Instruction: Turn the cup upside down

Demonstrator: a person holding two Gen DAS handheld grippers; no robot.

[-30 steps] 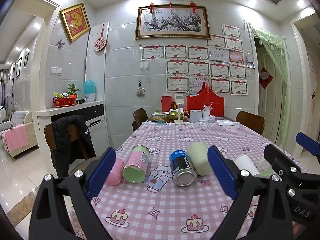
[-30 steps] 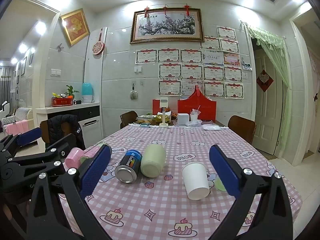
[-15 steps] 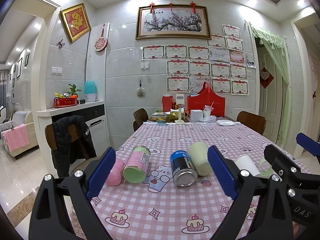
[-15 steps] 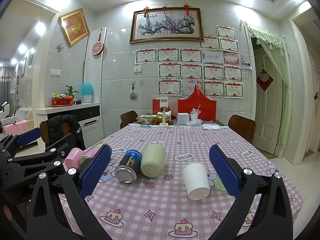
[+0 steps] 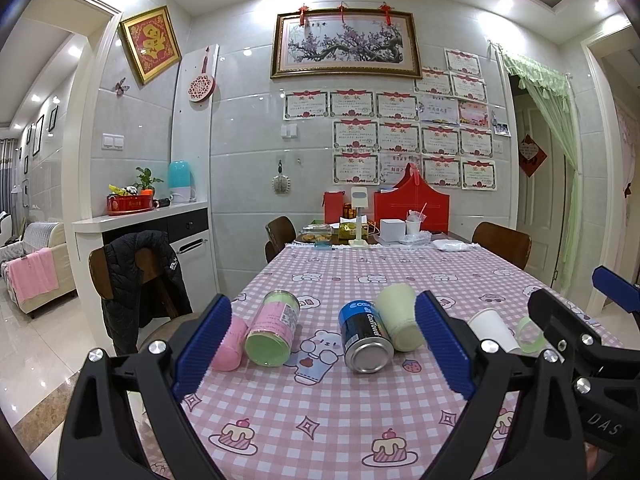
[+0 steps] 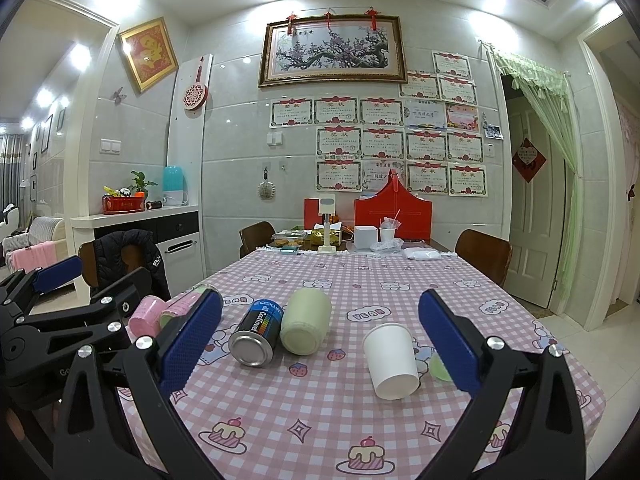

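No visible shift since the earlier frames; both grippers hold position. Table (image 6: 400, 280) with pink checked cloth carries everything. Left gripper (image 5: 324, 344) and right gripper (image 6: 320, 340): jaws wide, holding nothing. White paper cup (image 6: 391, 360) lies on its side at the table's right, long axis roughly horizontal, base toward the camera; interior hidden. Left of it lie a cream cup (image 6: 306, 326), a dark can (image 6: 258, 332) and a pink canister (image 5: 274, 334).
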